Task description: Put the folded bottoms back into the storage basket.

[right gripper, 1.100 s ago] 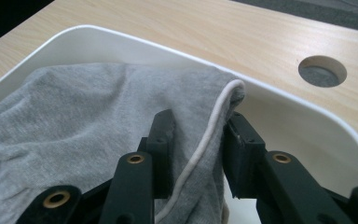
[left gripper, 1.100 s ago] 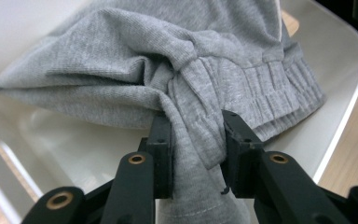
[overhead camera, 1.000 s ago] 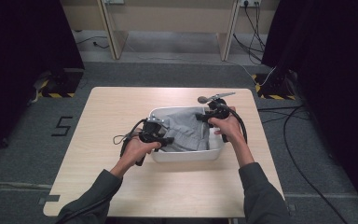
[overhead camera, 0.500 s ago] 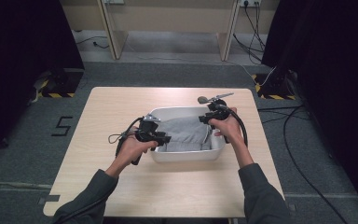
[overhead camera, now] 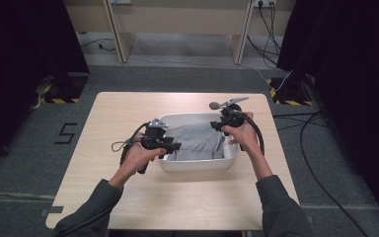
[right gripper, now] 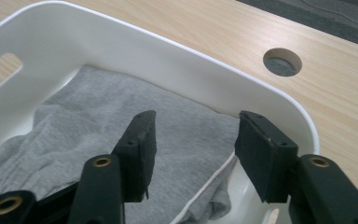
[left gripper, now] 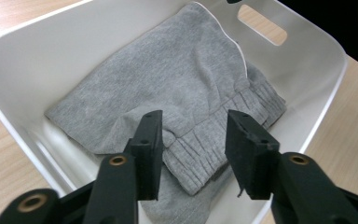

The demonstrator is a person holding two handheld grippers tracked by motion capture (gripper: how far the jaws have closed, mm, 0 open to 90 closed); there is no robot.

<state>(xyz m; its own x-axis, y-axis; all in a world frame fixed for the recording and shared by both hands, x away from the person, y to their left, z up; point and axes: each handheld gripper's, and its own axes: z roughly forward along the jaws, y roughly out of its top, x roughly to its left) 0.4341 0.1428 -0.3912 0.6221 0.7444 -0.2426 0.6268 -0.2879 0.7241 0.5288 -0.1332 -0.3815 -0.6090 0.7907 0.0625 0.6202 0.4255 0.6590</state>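
A folded grey garment (overhead camera: 195,138) with an elastic waistband lies inside a white plastic bin (overhead camera: 197,165) in the middle of the table. My left gripper (overhead camera: 170,146) hangs over the bin's left end. Its jaws have just been opening and stand apart above the waistband (left gripper: 200,140), not pressing it. My right gripper (overhead camera: 217,126) is at the bin's far right corner. Its jaws have also just been opening and now stand apart (right gripper: 196,140) over the cloth (right gripper: 88,116) near the bin wall (right gripper: 168,51).
The bin sits on a light wooden table (overhead camera: 128,118) with bare surface to the left, front and back. A round cable hole (right gripper: 282,61) lies past the bin's rim. Cables (overhead camera: 321,163) run on the floor to the right.
Both grippers have let go of the grey garment, which now lies slack in the bin. The hands have hardly shifted.
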